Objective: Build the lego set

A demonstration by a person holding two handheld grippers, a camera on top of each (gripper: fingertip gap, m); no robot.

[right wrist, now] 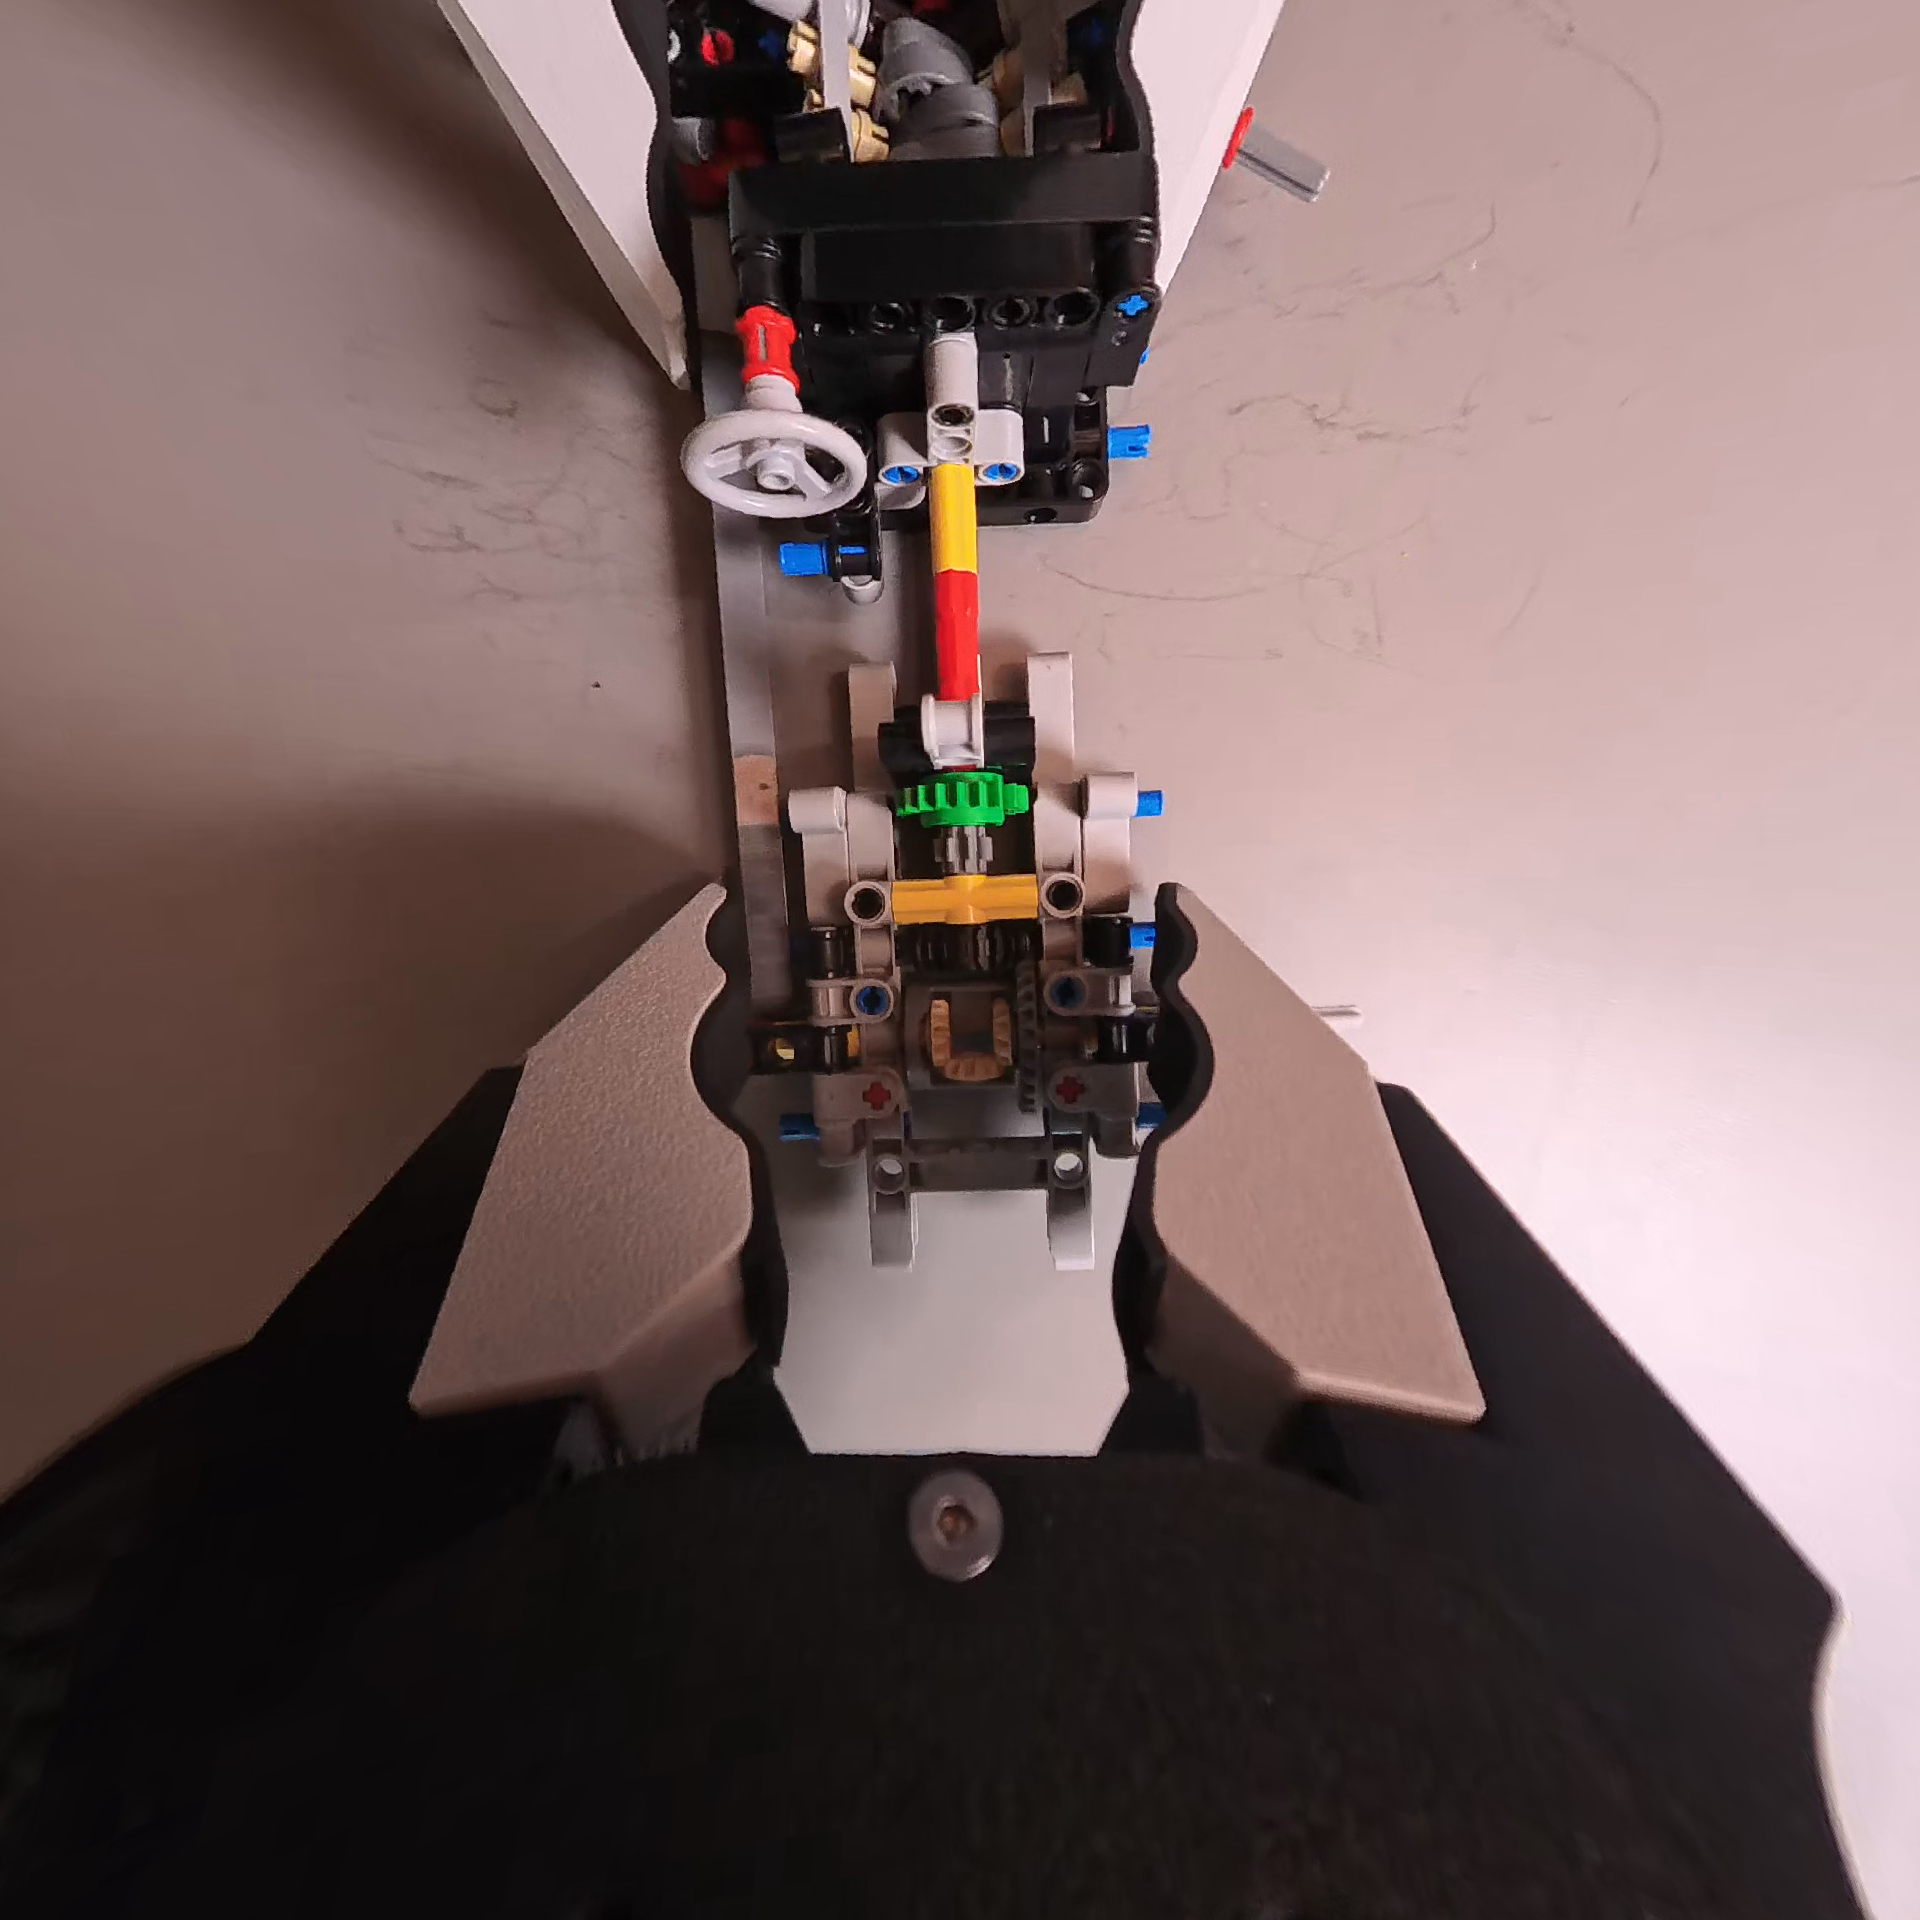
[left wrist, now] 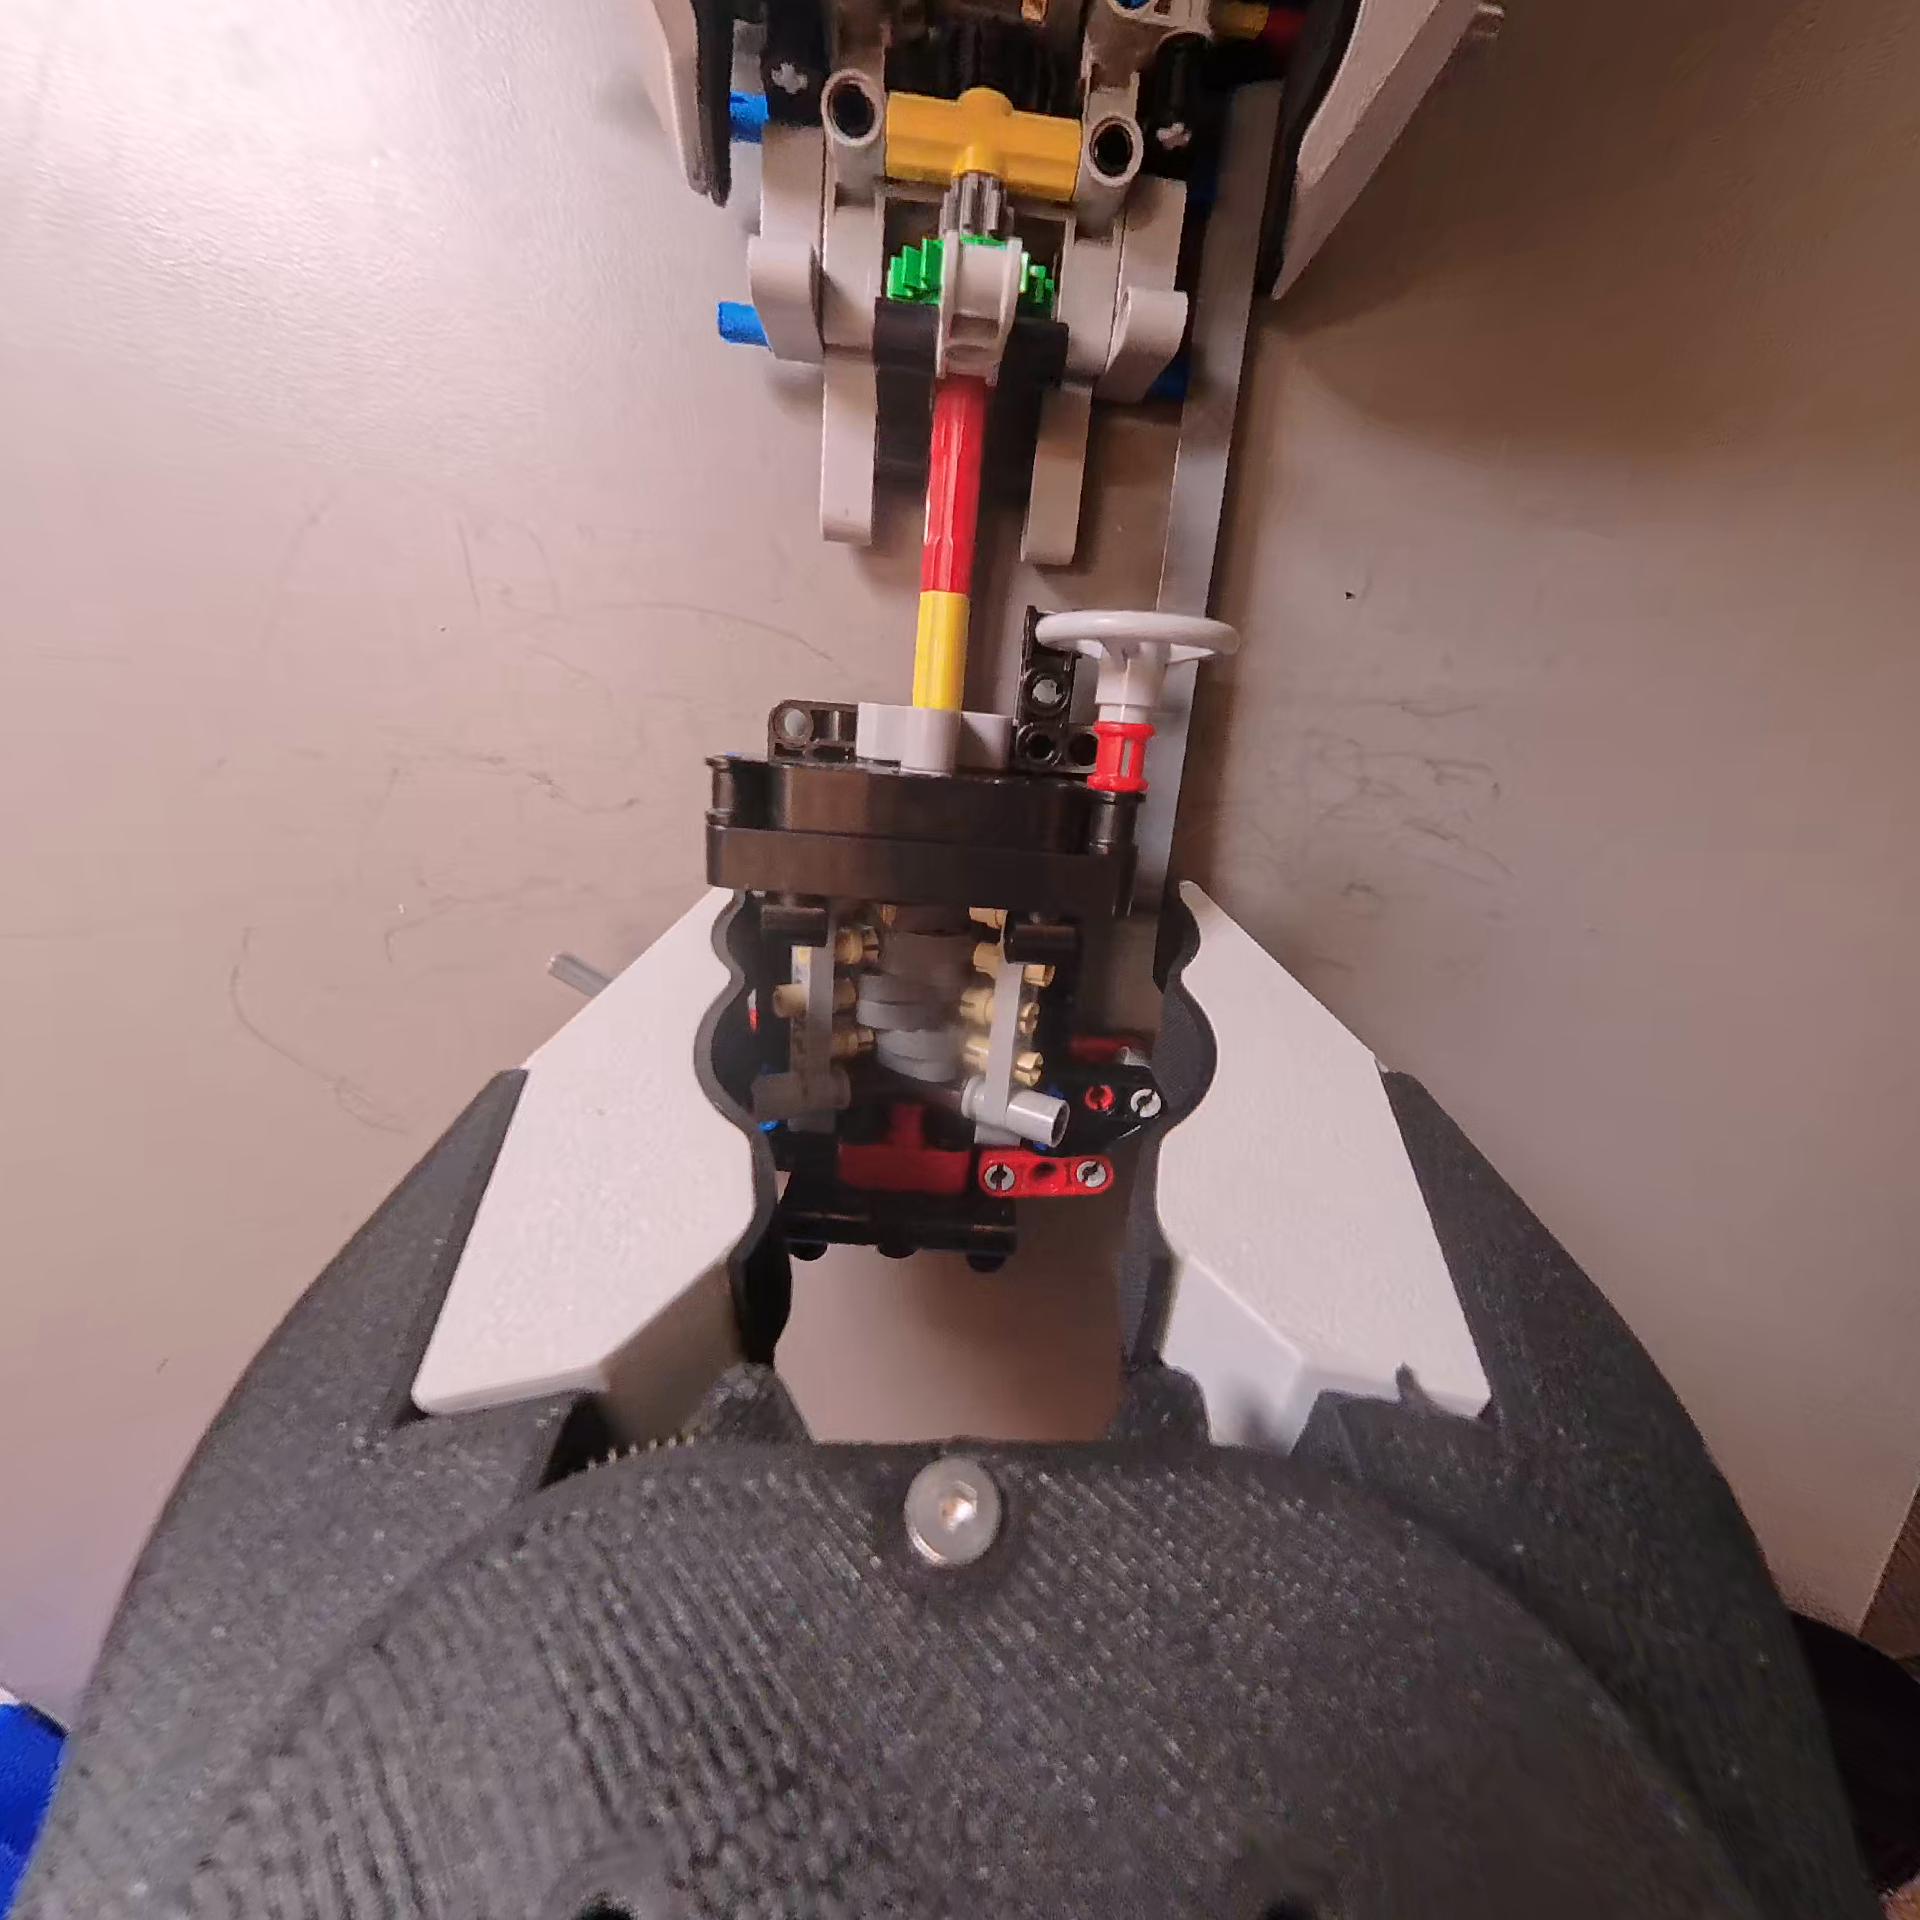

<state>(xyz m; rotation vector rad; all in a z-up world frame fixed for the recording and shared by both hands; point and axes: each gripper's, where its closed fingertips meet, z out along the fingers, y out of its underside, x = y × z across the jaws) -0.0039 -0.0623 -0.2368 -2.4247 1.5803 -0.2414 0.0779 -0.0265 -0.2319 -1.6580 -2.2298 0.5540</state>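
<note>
While clamped at both ends: lego chassis (left wrist: 940,582) btwn L gripper (left wrist: 951,1049) & R gripper (right wrist: 951,1029)

We see a pale beige table (left wrist: 364,520), its top covered in faint dark scuffs and scratches. A long flat grey strip (left wrist: 1210,499) lies on it. A short grey stub (left wrist: 569,966) lies on the table just beside the strip, and a thinner grey pin (right wrist: 1335,1010) lies farther along. The Lego chassis (right wrist: 961,899) sits over the strip; we cannot tell whether it touches.
</note>
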